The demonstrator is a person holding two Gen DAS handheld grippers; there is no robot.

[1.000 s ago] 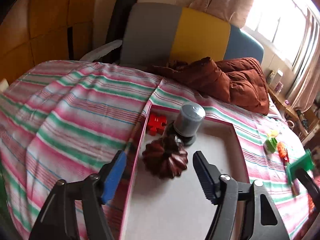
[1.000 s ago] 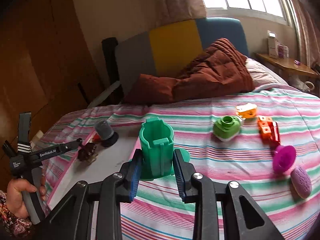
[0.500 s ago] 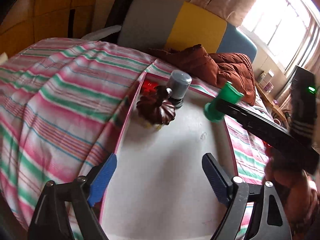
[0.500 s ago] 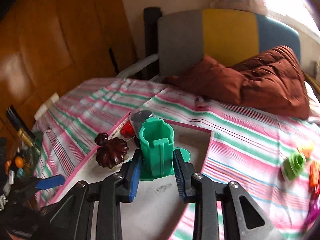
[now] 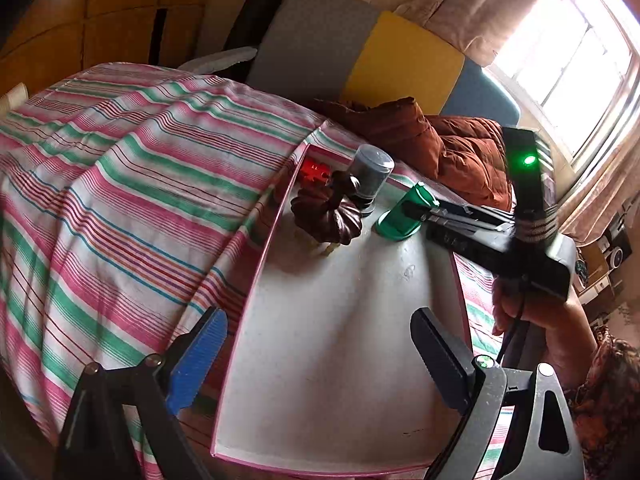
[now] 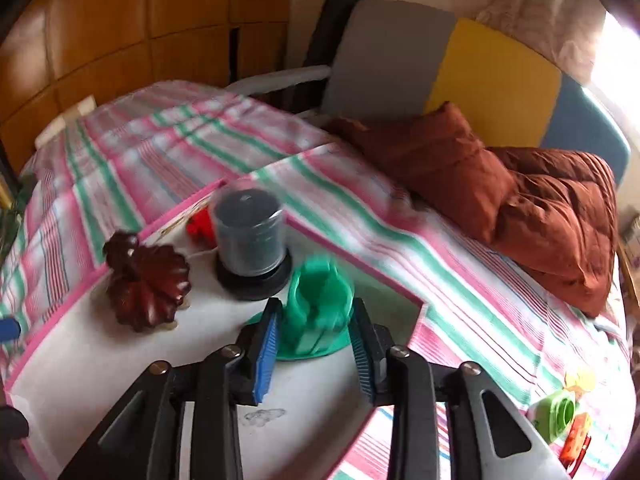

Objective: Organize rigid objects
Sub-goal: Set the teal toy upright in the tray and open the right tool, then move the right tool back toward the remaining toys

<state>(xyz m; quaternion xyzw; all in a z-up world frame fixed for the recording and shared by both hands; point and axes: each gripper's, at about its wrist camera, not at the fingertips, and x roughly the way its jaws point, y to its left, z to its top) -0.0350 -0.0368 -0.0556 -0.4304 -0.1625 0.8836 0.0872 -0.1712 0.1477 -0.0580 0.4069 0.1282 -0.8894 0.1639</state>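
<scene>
Bright window; wood-panelled wall; striped bed, perhaps a sofa.

Four things sit in the one pink-rimmed tray: one green cup-shaped toy between the right gripper's fingers, one grey cylinder on a black base just beyond them, one dark brown fluted mould ahead to their left, and one red puzzle-shaped piece farthest off. To the right of those fingers, on the one striped bedcover, lie one light green piece, one yellow piece and one orange piece. Far ahead lies one brown quilt.
</scene>
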